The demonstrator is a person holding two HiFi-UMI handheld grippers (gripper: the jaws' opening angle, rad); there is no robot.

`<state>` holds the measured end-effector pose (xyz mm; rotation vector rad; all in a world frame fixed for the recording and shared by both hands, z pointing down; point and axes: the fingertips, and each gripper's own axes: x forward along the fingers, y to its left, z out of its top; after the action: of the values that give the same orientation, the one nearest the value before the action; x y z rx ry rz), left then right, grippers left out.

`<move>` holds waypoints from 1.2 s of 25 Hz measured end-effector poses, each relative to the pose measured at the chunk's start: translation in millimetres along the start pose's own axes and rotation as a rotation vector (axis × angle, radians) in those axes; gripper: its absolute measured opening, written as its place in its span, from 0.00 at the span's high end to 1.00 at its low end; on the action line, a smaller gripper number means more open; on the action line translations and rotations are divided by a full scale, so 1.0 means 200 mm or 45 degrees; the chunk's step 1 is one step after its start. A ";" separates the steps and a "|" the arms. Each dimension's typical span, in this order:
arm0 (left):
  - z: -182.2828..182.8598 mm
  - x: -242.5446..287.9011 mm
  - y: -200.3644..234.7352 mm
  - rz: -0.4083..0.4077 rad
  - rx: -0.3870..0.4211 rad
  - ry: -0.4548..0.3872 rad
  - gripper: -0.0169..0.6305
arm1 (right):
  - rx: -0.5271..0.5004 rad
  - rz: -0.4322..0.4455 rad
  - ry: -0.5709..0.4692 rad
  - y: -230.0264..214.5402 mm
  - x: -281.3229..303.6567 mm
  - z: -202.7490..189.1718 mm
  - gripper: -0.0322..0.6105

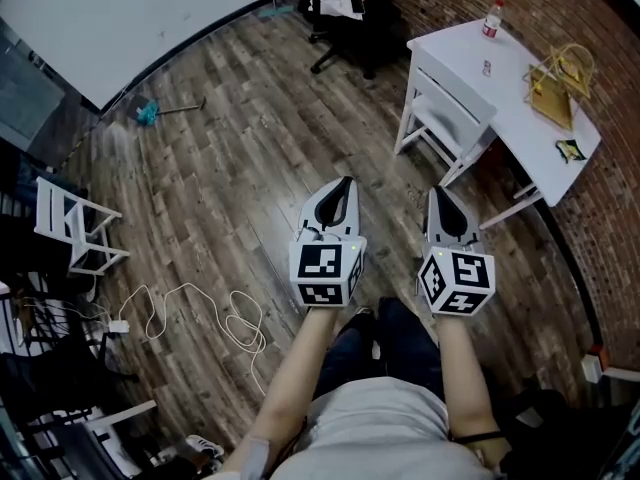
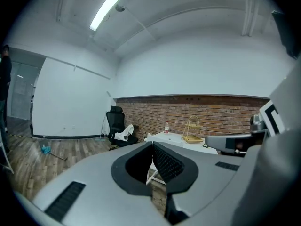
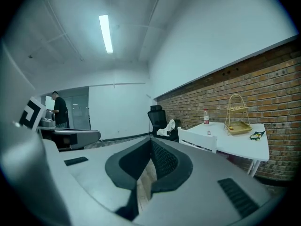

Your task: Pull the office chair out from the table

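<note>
White chair point(image 1: 450, 103), tucked under white table point(image 1: 512, 96), ahead-right of left gripper point(image 1: 343, 190) and right gripper point(image 1: 443, 198), both clenched empty; approach step, next needing opened jaws at its backrest.

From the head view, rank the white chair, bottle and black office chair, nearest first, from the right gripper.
1. white chair, at the table, just ahead of the right gripper
2. bottle, on the table's far end
3. black office chair, beyond the table
</note>
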<state>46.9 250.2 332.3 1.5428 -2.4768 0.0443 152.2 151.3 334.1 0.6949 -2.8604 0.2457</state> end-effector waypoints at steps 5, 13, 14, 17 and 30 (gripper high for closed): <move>-0.01 0.13 0.06 -0.001 0.001 0.015 0.95 | 0.001 -0.018 0.013 -0.05 0.14 0.00 0.93; 0.00 0.43 0.18 0.014 0.017 0.047 0.95 | 0.028 -0.001 0.023 -0.16 0.47 0.02 0.93; 0.01 0.48 0.20 0.014 0.023 0.049 0.95 | 0.030 -0.003 0.023 -0.18 0.52 0.03 0.93; 0.04 0.64 0.25 0.016 0.034 0.058 0.95 | 0.051 -0.009 0.025 -0.25 0.68 0.05 0.93; 0.23 1.46 0.30 -0.031 0.070 0.101 0.95 | 0.068 0.008 0.042 -0.62 1.39 0.26 0.93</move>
<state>-136.9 12.7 351.8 1.5608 -2.4147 0.1672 -39.7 -88.4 359.3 0.6849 -2.8348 0.3324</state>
